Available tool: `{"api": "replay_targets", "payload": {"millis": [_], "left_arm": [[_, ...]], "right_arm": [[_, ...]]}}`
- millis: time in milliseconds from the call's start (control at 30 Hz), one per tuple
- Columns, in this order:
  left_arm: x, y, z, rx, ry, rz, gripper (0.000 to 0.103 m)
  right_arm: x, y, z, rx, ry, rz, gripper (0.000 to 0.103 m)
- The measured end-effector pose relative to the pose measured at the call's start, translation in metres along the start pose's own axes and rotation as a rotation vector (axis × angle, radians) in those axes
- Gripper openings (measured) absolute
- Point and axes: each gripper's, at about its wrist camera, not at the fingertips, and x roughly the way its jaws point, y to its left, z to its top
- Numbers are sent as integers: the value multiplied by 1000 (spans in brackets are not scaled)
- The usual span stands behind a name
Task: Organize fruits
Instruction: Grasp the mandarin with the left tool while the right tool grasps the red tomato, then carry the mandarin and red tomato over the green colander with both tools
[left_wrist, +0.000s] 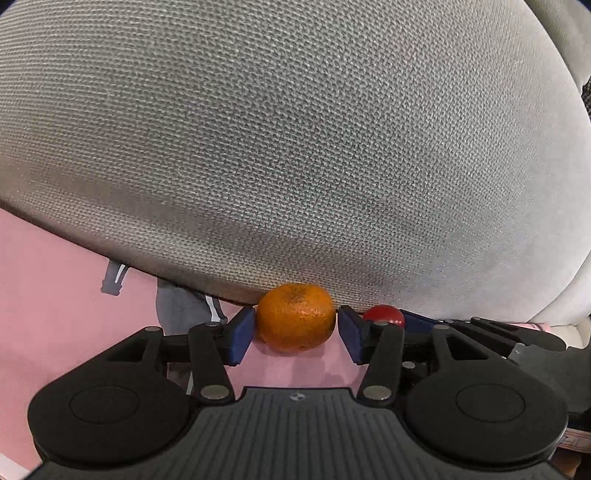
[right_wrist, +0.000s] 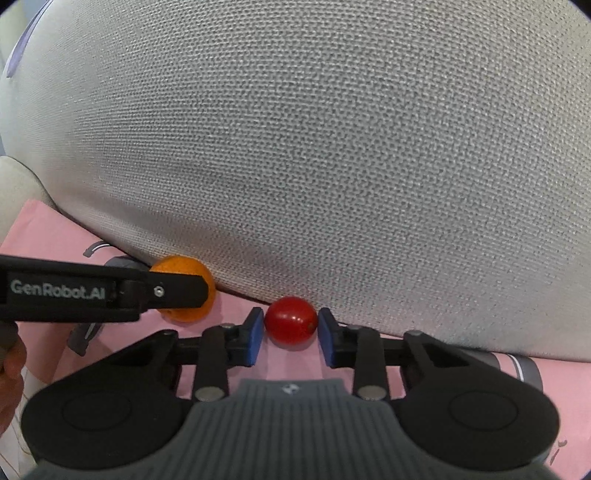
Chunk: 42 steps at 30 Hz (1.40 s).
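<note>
An orange mandarin (left_wrist: 295, 316) lies on the pink cloth against the grey woven cushion. My left gripper (left_wrist: 295, 325) has its blue pads on both sides of it, touching it. A small red tomato (right_wrist: 291, 319) lies just to the right of the mandarin; it also shows in the left wrist view (left_wrist: 383, 315). My right gripper (right_wrist: 291, 326) has its blue pads against both sides of the tomato. In the right wrist view the left gripper's black finger covers part of the mandarin (right_wrist: 192, 314).
A large grey woven cushion (left_wrist: 295, 147) fills the space just behind both fruits and overhangs them. The pink cloth (left_wrist: 55, 277) with grey printed marks covers the surface. A pale sofa part (left_wrist: 561, 37) is at the upper right.
</note>
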Motion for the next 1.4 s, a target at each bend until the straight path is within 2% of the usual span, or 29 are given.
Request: {"api": "replay_targets", "payload": {"millis": [300,567,933,1133,1400], "left_arm": [[4,-14,-3,-10,4,19,53],[-28,-23,-5,-30,-47,28,53],[-101,-31,-31,-15,-100,37,53],[-142,-46,-49,39,-124,49,53],[-169,-80,-79,116,-137,25,53]], "right_arm": [[9,2,-7,-17,-2,-6,27],[-14,10,-6,-25,-17,2,27],[-82,30,-30,-81,-53,55,27],[-125,34,-51,-91,-84,78,27],[-188,29,-88,-77,-143,70,27]]}}
